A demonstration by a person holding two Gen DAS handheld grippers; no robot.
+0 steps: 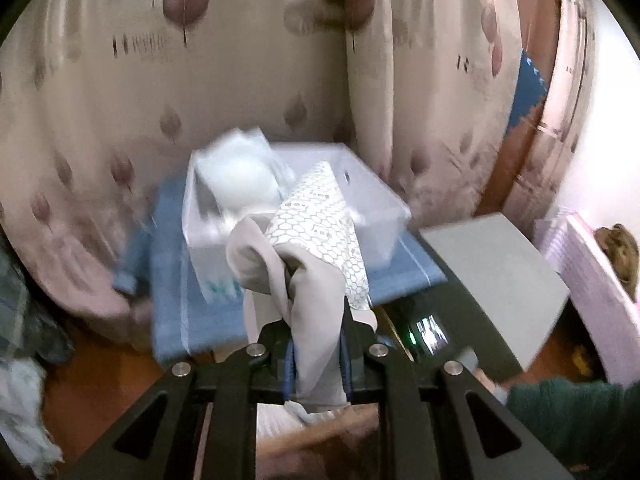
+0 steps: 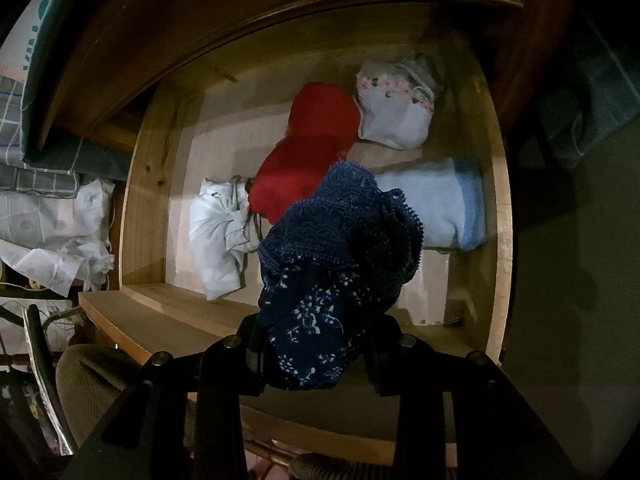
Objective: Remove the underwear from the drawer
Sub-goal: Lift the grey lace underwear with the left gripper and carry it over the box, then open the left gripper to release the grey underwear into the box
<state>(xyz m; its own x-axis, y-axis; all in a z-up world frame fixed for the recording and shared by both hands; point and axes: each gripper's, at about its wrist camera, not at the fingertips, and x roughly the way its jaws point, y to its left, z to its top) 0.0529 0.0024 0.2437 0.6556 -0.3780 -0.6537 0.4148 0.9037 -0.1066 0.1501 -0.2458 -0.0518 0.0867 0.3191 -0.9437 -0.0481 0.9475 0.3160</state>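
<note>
Leaf-print curtain (image 1: pixel 248 60) fills upper frame. Clear plastic bin (image 1: pixel 372 204) at centre sits on a blue cloth (image 1: pixel 208 320), white bundle (image 1: pixel 240 184) inside it. Grey box (image 1: pixel 492 272) right. Green sleeve (image 1: pixel 568 412) lower right.

We see the open wooden drawer (image 2: pixel 136 184) carrying a red piece (image 2: pixel 308 148), white bundle (image 2: pixel 218 232), floral white piece (image 2: pixel 394 110), pale blue fold (image 2: pixel 444 204). Blue-clothed surface (image 1: pixel 208 320) carries a clear bin (image 1: pixel 376 204).

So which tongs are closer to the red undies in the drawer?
Right. The right tongs hang just above the red undies, holding navy lace underwear. The left tongs face a plastic bin elsewhere.
</note>
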